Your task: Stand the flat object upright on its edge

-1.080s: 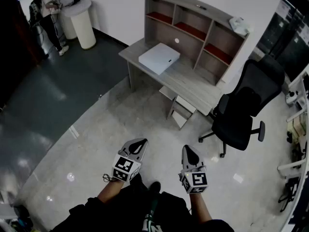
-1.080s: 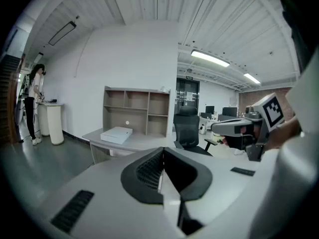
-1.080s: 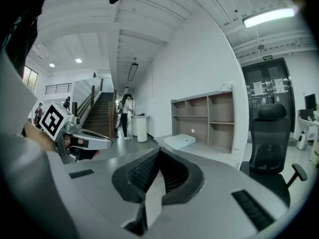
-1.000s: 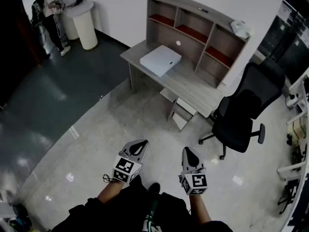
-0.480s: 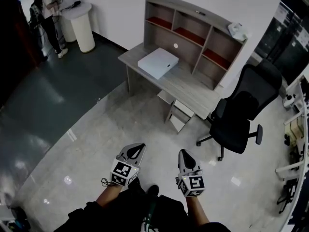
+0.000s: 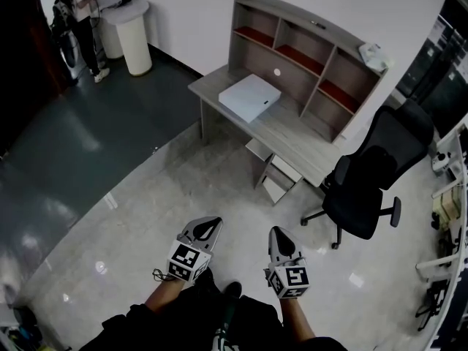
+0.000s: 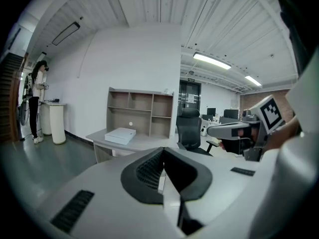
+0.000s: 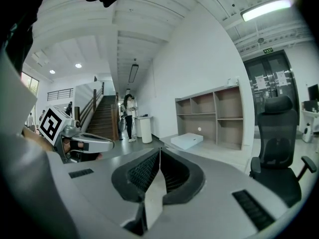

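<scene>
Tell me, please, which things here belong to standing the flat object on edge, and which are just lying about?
Job: flat white box, the desk under it, left claw and right claw, both shut and empty.
Lying about: black office chair, shelf unit, white cylindrical stand, person beside it.

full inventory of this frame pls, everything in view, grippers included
flat box: 1, white, lying flat on the desk's left end
desk: 1, grey wood, against the white wall
hutch: 1, grey with red shelf floors, on the desk's back edge
small object: 1, white, on the hutch's top right end; too small to identify
office chair: 1, black, right of the desk
cylindrical stand: 1, white, far left by the wall
person: 1, light top, dark trousers, standing beside the stand
left gripper: 1, grey, marker cube, shut, empty
right gripper: 1, grey, marker cube, shut, empty
</scene>
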A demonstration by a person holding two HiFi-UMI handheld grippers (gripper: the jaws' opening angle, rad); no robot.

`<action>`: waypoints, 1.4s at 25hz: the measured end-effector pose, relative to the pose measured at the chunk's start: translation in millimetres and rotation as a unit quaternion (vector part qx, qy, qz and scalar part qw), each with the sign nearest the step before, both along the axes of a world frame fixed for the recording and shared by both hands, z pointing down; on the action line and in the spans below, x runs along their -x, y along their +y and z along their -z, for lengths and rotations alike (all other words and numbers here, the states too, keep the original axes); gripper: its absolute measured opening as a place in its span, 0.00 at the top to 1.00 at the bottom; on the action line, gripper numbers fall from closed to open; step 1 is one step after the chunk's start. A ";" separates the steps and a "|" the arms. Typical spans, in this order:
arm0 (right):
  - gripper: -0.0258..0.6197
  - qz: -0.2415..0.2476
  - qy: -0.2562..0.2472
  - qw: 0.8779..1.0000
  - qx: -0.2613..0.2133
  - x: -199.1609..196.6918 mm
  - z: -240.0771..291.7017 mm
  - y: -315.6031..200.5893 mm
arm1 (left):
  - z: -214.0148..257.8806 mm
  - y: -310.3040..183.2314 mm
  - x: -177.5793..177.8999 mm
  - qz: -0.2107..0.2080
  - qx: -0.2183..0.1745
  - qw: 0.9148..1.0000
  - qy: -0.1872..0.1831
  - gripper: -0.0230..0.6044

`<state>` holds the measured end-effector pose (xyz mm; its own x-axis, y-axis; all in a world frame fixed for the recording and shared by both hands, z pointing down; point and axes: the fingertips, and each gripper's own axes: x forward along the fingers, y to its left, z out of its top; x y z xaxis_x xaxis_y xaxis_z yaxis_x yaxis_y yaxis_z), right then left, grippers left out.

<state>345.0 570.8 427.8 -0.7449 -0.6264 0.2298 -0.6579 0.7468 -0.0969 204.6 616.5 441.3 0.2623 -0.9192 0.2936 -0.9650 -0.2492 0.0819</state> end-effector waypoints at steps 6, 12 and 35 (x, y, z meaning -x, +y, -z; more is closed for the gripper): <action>0.91 0.006 0.002 1.000 0.005 26.9 -3.3 -9.6 | -3.8 -8.4 25.7 0.006 0.002 1.000 0.006 0.95; 0.91 -0.001 0.004 1.000 0.003 58.5 -1.9 -20.9 | -5.8 -16.7 55.0 0.004 -0.002 1.000 0.018 0.95; 0.91 -0.015 -0.009 1.000 0.001 122.7 -2.1 -65.5 | -7.5 -83.7 107.0 -0.026 -0.013 0.999 0.020 0.95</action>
<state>222.3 505.2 430.0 -0.7297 -0.6480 0.2183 -0.6781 0.7267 -0.1096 97.6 532.8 448.8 0.3203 -0.9114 0.2584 -0.9470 -0.3006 0.1136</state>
